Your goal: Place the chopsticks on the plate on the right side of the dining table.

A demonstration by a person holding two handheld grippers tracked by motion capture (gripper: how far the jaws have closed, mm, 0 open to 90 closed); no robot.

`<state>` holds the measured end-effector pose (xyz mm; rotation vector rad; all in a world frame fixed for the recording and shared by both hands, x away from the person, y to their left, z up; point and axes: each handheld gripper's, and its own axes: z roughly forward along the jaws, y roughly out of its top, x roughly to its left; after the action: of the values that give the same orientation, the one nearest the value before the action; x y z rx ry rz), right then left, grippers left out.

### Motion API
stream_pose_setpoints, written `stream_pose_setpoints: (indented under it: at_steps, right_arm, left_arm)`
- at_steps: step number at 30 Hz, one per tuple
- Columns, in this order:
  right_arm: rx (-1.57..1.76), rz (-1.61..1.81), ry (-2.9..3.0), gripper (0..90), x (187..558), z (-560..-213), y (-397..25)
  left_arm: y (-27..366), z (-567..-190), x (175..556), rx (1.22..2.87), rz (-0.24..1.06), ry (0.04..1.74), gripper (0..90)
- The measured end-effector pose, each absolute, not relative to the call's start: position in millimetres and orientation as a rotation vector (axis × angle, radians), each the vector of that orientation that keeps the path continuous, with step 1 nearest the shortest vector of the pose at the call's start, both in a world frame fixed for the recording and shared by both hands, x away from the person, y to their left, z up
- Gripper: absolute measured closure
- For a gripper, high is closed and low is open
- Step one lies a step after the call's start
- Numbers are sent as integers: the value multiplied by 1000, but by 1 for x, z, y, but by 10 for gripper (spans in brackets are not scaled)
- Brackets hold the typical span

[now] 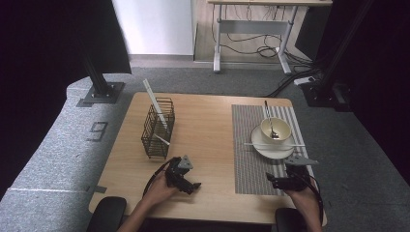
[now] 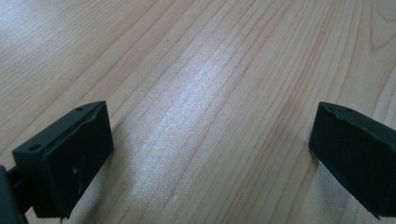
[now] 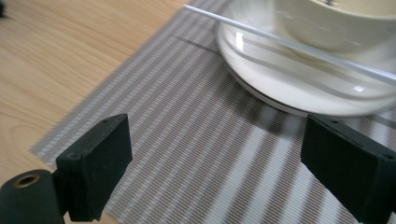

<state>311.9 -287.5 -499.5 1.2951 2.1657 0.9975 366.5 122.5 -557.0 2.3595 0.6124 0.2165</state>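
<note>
High view: wooden surface (image 1: pixel 208 130), person's forearms come in from the bottom edge. Left gripper (image 1: pixel 186 182) sits low over bare wood near the front edge, just in front of a black wire basket (image 1: pixel 158 128). Right gripper (image 1: pixel 279 180) is over the near end of a striped grey placemat (image 1: pixel 249 159), nothing between its jaws.

On the placemat: white plate (image 1: pixel 271 148), cream bowl (image 1: pixel 275 129) on it, a spoon (image 1: pixel 269 118) standing in the bowl with its handle leaning toward the far edge. A white chopstick (image 1: pixel 274 144) lies flat across the near part of the plate, long axis running left to right across the surface, right end past the plate rim. This chopstick is the thing nearest the right gripper, close ahead of it, not touching.

Basket holds one white chopstick (image 1: pixel 155 104) sticking up and leaning to the far left, plus another (image 1: pixel 161 139) lying slanted against the front.

Left gripper view: jaws spread wide, bare wood grain (image 2: pixel 205 93) between them. Basket is out of frame here; the high view gives it.

Right gripper view: right gripper (image 3: pixel 217 163) jaws spread wide, empty, striped placemat (image 3: pixel 187 135) beneath. Plate (image 3: pixel 299 88) edge and bowl (image 3: pixel 345 23) blurred at top right. Chopstick (image 3: pixel 289 44) crosses the frame diagonally from upper left to right, resting on the plate rim, beyond the jaws. Placemat weave and plate gloss show here, not from above.
</note>
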Motion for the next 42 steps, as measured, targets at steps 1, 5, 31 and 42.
stream_pose_setpoints:
  at_steps: [1, 5, 31, 42]
  right_arm:
    - [1289, 1003, 2174, 82, 312, -499, -285]
    - [1248, 1019, 2220, 81, 315, -494, -272]
    - [984, 994, 2433, 22, 342, -464, -195]
    - [932, 1121, 2469, 22, 366, -443, -158]
  left_arm:
    - [122, -557, 367, 2360, 217, 612, 0]
    - [123, -557, 367, 2361, 217, 611, 0]
    - [122, -557, 367, 2360, 215, 614, 0]
    - [122, -557, 367, 2360, 214, 613, 0]
